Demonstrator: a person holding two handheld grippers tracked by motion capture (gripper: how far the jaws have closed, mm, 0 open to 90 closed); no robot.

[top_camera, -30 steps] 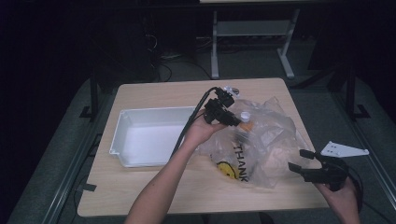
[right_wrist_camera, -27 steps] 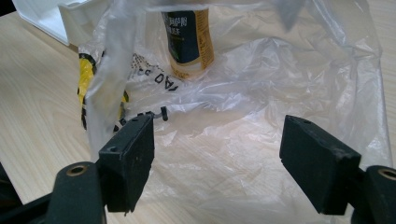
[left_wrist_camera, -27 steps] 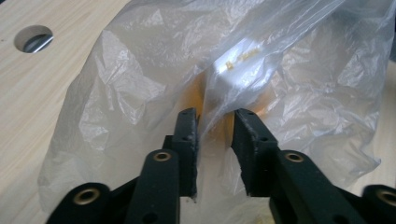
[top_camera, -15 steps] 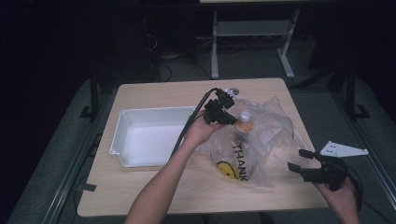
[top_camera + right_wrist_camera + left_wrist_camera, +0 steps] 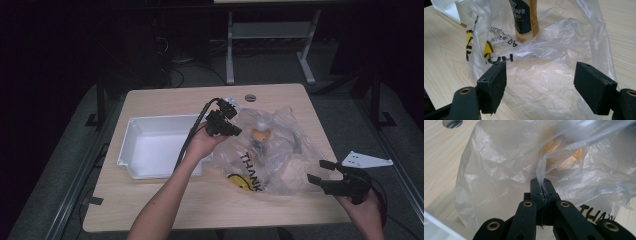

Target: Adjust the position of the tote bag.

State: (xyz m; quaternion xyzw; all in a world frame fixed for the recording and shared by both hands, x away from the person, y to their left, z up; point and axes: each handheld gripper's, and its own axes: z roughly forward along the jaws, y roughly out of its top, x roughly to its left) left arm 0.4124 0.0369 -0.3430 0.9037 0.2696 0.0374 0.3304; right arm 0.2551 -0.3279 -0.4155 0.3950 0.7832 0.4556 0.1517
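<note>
A crumpled, clear plastic shopping bag with black and yellow print point(image 5: 272, 155) lies on the right half of the pale wooden table point(image 5: 165, 205), just beside a white rectangular plastic tray point(image 5: 150, 145), and a bottle with an orange cap and dark label point(image 5: 525, 17) is seen inside it. A fold of the film near the bag's upper edge is pinched in the left gripper point(image 5: 542, 188) — its jaws have just been closing and are now pressed together on the plastic. The right gripper point(image 5: 330, 172) is held spread at the bag's lower right corner, with nothing gripped. The film is judged thin, limp and slippery, easily torn; a bunched fold or handle is best taken — while the bottle's weight will likely sag and shift.
</note>
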